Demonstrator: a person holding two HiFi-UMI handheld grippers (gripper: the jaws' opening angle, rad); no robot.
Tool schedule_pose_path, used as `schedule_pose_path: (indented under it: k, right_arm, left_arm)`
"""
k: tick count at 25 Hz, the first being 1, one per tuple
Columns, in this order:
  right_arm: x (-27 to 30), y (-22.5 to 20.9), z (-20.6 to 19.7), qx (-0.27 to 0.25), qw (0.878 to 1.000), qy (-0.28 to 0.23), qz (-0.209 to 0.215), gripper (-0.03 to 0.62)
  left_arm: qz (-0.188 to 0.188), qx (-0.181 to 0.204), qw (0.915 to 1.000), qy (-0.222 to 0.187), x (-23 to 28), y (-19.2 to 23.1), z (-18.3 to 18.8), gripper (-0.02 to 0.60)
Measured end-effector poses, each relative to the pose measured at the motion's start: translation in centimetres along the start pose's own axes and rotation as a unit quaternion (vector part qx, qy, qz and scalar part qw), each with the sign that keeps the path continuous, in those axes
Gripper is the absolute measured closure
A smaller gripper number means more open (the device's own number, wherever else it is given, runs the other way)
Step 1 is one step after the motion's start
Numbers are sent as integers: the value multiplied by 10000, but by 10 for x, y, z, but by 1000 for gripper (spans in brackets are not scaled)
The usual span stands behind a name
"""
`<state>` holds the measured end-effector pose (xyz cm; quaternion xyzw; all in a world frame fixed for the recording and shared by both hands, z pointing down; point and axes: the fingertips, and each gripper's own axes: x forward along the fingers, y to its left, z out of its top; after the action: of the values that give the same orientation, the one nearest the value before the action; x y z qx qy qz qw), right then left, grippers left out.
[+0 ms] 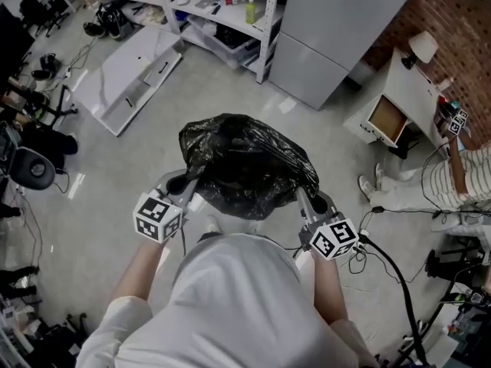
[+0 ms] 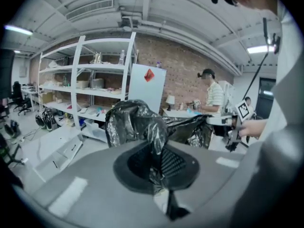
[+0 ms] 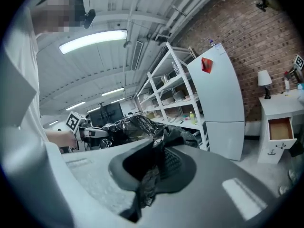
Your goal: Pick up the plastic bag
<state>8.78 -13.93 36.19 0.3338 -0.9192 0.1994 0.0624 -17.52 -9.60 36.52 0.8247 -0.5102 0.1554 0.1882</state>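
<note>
A: While we hold it, item one: plastic bag (image 1: 247,165), black, thin, soft, crinkly; we judge it light and slippery, best taken by bunched film at its edges.
B: Tools?
A: Left gripper (image 2: 159,175) clamped on a fold at the bag's left edge; right gripper (image 3: 151,175) clamped on the right edge. Bag hangs between both, off the floor (image 1: 115,175), in front of us.

glossy black plastic bag (image 1: 247,163), red-brown brick wall (image 1: 453,21)
</note>
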Motion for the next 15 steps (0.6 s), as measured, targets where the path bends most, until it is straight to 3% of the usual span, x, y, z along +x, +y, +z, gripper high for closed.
schedule_pose_path:
  k: [6,15]
  right_arm:
    - [25,20,19,-35,9998,-196,60,592]
    - [36,38,17,-217,9991,-253,268,592]
  left_arm:
    - [177,258,9994,-118,-23,24,20,575]
    - [315,412,9984,-226,-30,30,16,576]
